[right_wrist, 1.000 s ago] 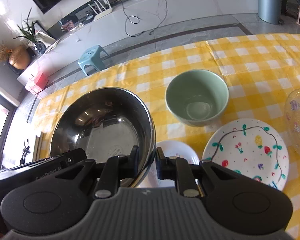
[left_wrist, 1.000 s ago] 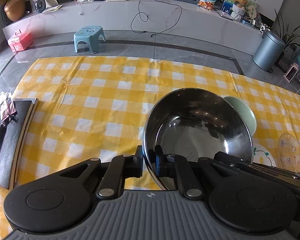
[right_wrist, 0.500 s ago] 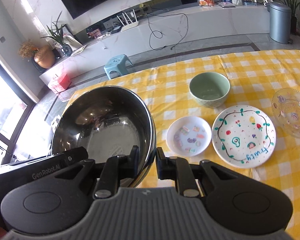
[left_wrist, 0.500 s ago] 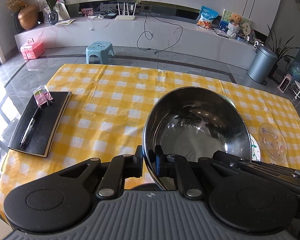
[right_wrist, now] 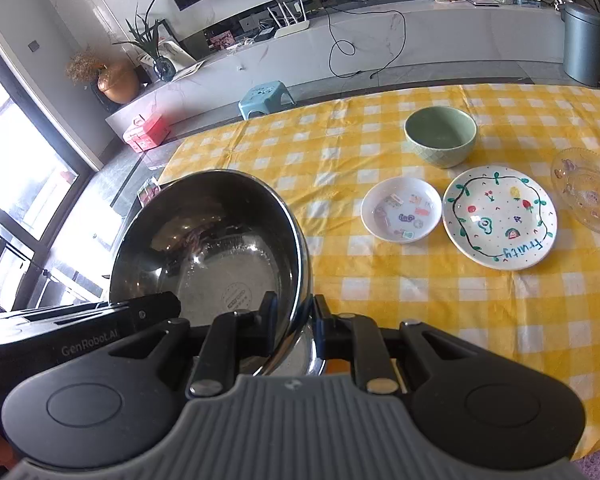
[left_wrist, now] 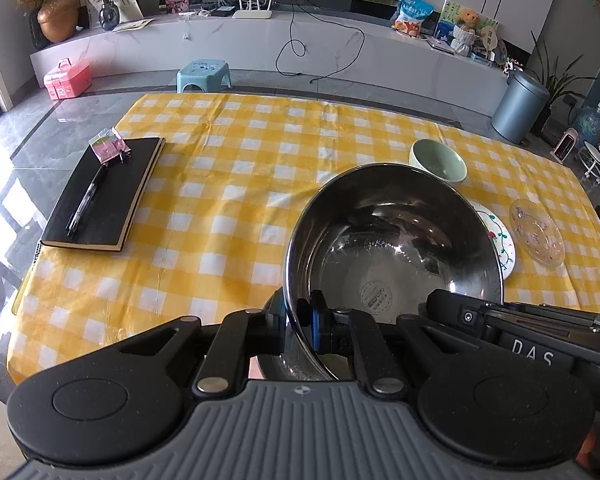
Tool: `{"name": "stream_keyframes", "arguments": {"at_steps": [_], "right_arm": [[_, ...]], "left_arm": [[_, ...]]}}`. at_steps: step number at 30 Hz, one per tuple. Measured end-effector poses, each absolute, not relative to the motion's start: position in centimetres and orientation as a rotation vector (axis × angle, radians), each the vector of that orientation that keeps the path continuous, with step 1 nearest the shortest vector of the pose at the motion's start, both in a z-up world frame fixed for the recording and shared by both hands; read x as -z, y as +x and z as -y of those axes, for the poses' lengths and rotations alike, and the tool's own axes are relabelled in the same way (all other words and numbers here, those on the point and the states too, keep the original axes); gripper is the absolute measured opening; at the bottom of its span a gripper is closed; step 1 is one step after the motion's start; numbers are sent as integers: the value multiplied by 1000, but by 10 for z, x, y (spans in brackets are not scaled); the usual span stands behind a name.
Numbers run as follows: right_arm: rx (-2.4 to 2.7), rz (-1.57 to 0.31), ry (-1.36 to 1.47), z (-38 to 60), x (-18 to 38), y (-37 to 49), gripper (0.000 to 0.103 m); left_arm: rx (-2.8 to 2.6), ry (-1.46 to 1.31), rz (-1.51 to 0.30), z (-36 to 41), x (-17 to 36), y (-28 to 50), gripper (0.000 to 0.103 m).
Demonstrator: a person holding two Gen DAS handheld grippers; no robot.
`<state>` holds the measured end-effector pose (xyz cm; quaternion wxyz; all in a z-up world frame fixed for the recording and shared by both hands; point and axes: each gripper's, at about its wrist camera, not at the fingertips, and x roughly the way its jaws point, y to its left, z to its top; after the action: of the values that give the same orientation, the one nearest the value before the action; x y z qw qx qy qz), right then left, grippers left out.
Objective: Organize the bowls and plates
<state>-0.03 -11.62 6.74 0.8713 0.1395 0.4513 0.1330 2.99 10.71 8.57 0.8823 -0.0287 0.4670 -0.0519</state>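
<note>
Steel bowl (left_wrist: 392, 248) hangs pinched at opposite rims by both grippers — left (left_wrist: 298, 326), right (right_wrist: 294, 320) — so both should travel level toward the plates at frame right.

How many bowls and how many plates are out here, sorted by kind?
Bowls: 2, the steel bowl held off the table by both grippers, and the green bowl.
Plates: 3, the small white plate, the fruit-pattern plate and the clear glass plate.
Total: 5 dishes.
</note>
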Motion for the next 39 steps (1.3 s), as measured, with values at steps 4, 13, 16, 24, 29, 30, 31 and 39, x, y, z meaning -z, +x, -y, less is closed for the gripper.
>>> {"name": "stream_keyframes", "arguments": {"at_steps": [4, 13, 16, 24, 29, 30, 31, 39], "right_arm": [[-285, -956, 274, 114, -63, -6, 16], [-277, -994, 255, 111, -52, -6, 16], [-271, -1014, 270, 113, -48, -1, 16], [-258, -1063, 247, 104, -37, 12, 15], [-266, -1106, 228, 101, -28, 15, 15], [-266, -1109, 223, 100, -27, 16, 15], [-265, -1112, 217, 99, -26, 16, 15], [-261, -1124, 172, 95, -21, 18, 15]], "left_arm": [[114, -77, -992, -113, -78, 22, 13], [135, -103, -1048, -120, -61, 22, 13], [145, -117, -1076, -122, -56, 27, 13], [147, -73, -1126, -121, -47, 40, 13], [151, -41, -1168, -121, -41, 45, 13], [150, -34, -1172, -120, -40, 45, 13], [149, -25, -1178, -119, -39, 46, 13], [134, 54, -1232, -110, -30, 53, 14]]}}
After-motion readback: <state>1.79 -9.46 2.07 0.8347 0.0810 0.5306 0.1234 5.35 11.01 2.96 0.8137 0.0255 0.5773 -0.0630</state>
